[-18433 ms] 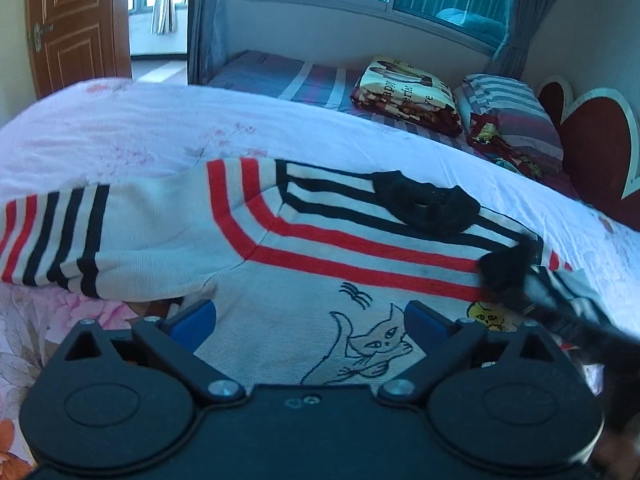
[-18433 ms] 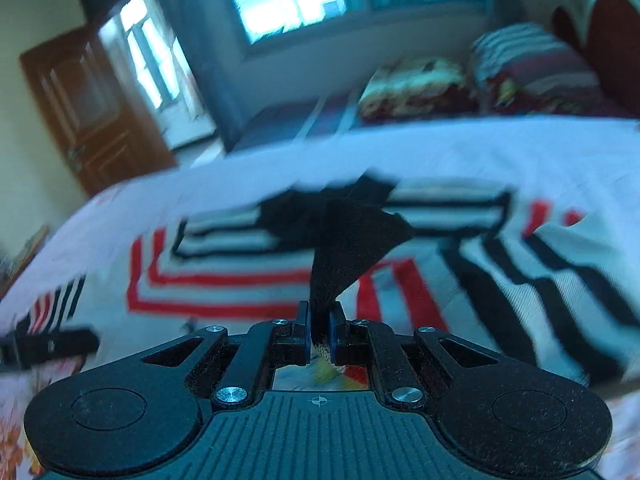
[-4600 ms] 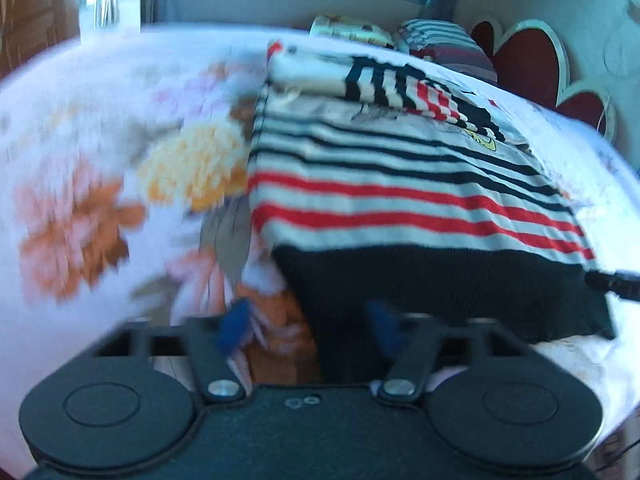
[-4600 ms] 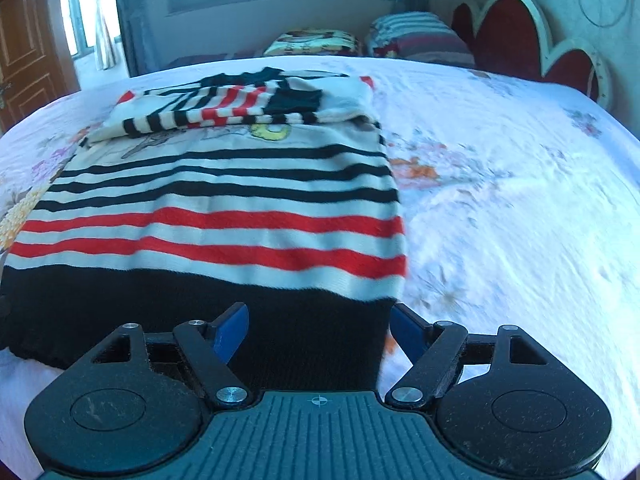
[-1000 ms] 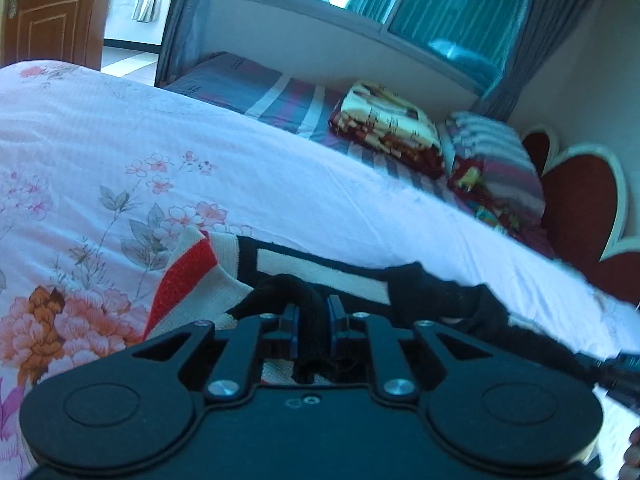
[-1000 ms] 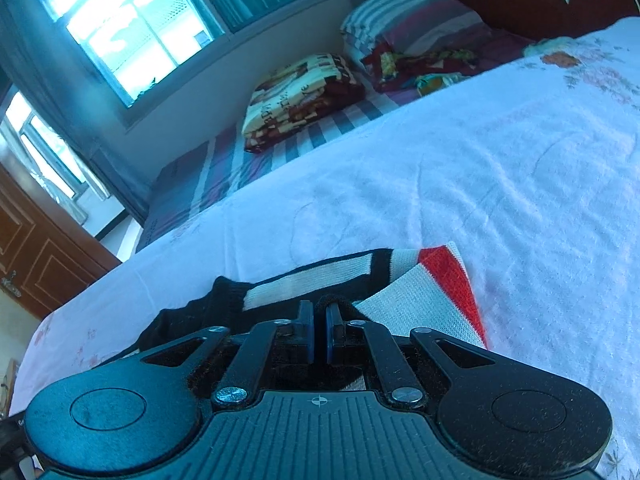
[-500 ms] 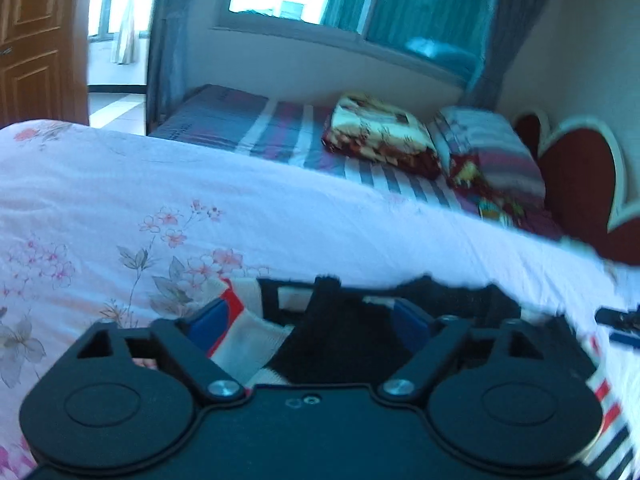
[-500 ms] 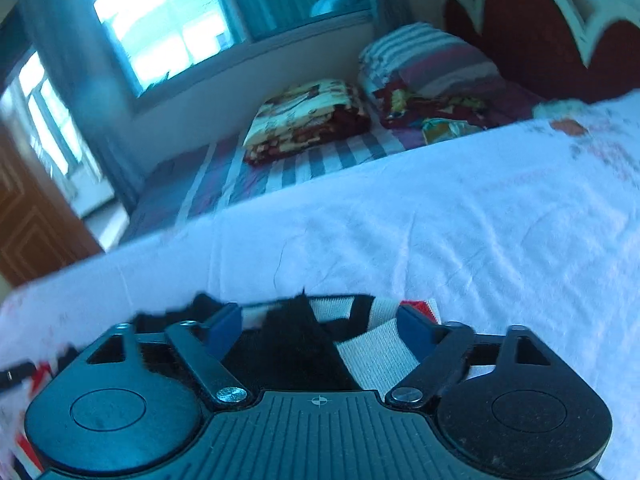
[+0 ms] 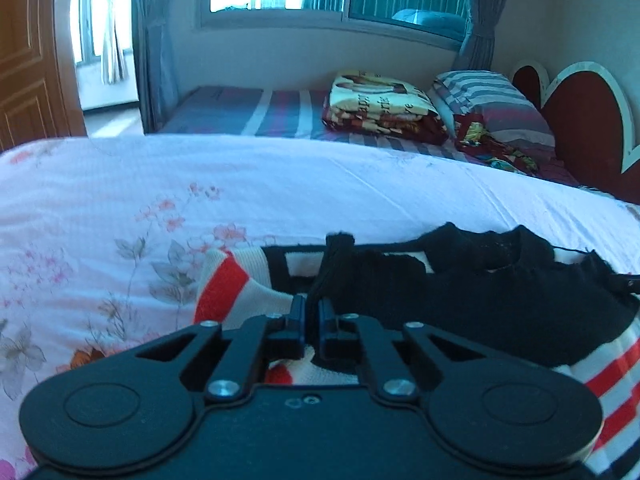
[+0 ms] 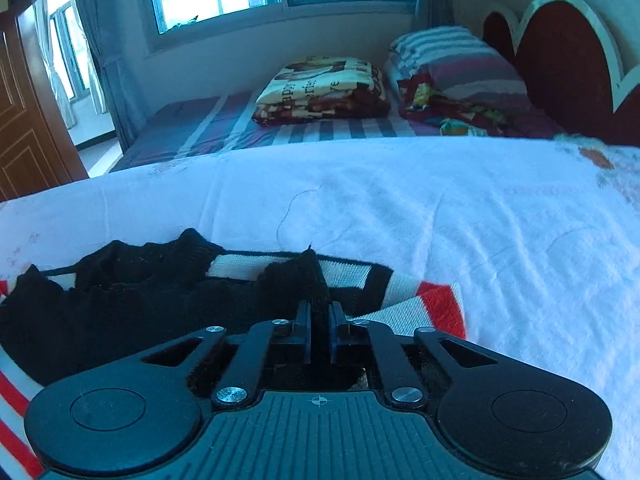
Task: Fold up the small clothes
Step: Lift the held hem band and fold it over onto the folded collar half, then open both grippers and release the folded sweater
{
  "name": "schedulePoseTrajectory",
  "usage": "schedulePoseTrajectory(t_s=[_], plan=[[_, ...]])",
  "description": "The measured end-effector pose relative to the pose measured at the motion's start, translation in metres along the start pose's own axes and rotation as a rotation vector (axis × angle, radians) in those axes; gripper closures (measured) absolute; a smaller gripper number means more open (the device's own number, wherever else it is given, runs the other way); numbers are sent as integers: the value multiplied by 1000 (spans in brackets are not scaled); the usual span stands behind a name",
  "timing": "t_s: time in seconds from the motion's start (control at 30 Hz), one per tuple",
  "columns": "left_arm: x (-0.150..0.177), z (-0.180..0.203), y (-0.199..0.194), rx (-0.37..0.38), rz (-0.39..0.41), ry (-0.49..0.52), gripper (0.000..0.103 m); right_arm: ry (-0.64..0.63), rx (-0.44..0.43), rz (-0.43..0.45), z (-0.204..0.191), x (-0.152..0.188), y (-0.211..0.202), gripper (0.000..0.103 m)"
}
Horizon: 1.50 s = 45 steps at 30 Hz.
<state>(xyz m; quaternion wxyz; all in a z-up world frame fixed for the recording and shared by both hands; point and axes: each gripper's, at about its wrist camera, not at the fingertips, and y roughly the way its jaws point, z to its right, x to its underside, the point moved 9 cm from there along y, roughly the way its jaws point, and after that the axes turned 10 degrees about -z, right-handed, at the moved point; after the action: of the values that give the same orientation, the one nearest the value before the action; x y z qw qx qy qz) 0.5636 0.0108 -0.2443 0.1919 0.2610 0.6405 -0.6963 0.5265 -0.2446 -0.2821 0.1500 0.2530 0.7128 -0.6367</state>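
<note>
Jaws of the left gripper and right gripper each pinch the black knitted hem of the soft, light striped red, white and black sweater, which probably sags unless both corners are held.

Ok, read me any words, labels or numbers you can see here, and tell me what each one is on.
Folded blanket on the far bed: printed lettering, only fragments legible, about "ppy" and "ye"; the rest is too blurred.
Striped sweater: no text visible.
Both grippers: no readable marking.

The folded blanket bears print, its letters too blurred to read.
</note>
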Motion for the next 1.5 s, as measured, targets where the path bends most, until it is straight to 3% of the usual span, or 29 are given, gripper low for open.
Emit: schedulePoseTrajectory(t_s=[0.13, 0.27, 0.4, 0.43, 0.57, 0.63, 0.8, 0.93, 1.07, 1.5], plan=[[-7, -11, 8, -27, 4, -50, 98, 23, 46, 4, 13, -5, 13, 96], [-6, -9, 3, -43, 15, -37, 97, 2, 60, 0, 11, -4, 14, 96], [-2, 0, -19, -26, 29, -25, 77, 52, -1, 30, 13, -5, -14, 94], [-1, 4, -25, -13, 27, -13, 76, 46, -11, 44, 8, -5, -24, 94], [5, 25, -47, 20, 33, 34, 45, -16, -69, 55, -21, 7, -49, 94], [9, 38, -57, 31, 43, 67, 38, -50, -91, 51, -41, 16, -56, 94], [22, 68, -63, 67, 17, 119, 38, -117, -114, 31, -79, 39, -55, 93], [36, 77, -51, 61, -27, 125, 38, -133, -105, 10, -88, 53, -47, 93], [53, 64, -35, 19, -80, 114, 38, -132, -56, -18, -71, 65, -38, 93], [66, 29, -48, -28, -71, 103, 36, -102, 96, -12, -5, 91, -54, 93]])
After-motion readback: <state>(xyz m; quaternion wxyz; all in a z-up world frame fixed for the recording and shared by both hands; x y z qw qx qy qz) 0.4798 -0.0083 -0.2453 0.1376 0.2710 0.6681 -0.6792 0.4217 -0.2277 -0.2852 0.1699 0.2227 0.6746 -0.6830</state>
